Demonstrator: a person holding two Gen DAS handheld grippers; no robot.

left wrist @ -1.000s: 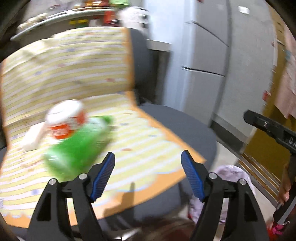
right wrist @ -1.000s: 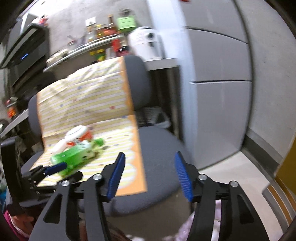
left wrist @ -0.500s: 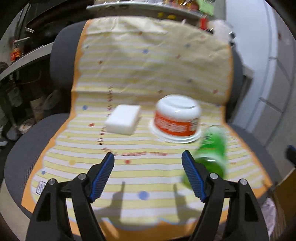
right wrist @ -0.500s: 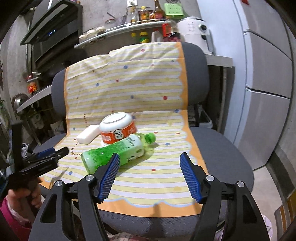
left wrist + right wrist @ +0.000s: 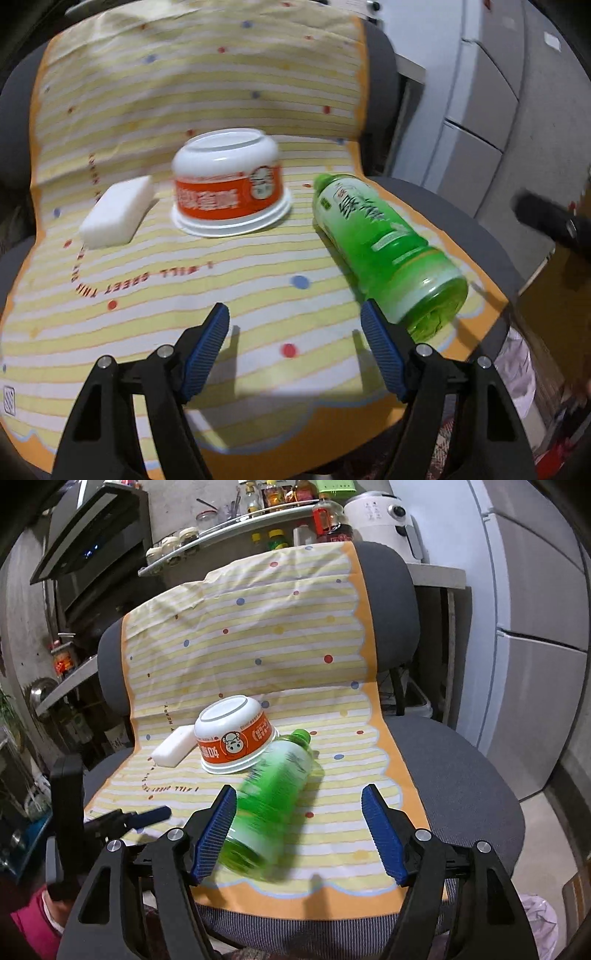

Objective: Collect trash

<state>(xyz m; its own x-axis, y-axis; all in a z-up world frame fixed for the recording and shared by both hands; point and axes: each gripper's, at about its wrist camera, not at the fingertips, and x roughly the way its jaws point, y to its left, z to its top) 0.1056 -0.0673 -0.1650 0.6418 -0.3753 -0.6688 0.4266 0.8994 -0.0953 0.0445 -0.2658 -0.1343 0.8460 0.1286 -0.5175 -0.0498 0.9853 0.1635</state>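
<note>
Striped cloth (image 5: 280,657) covers the chair. Both grippers, left (image 5: 295,345) and right (image 5: 298,832), are spread and empty. Right should straddle the bottle (image 5: 271,805) mid-frame across its body, squarely.

Items on the chair seat, by count:

- green plastic bottle (image 5: 275,797): one, lying on its side, cap toward 12 o'clock.
- instant-noodle bowl (image 5: 229,182): one, upside down, at 10 o'clock from the bottle in the left wrist view.
- white foam block (image 5: 117,210): one, at 9 o'clock from the bowl.
- striped cloth (image 5: 258,653): one.
- grey office chair (image 5: 454,775): one.
</note>
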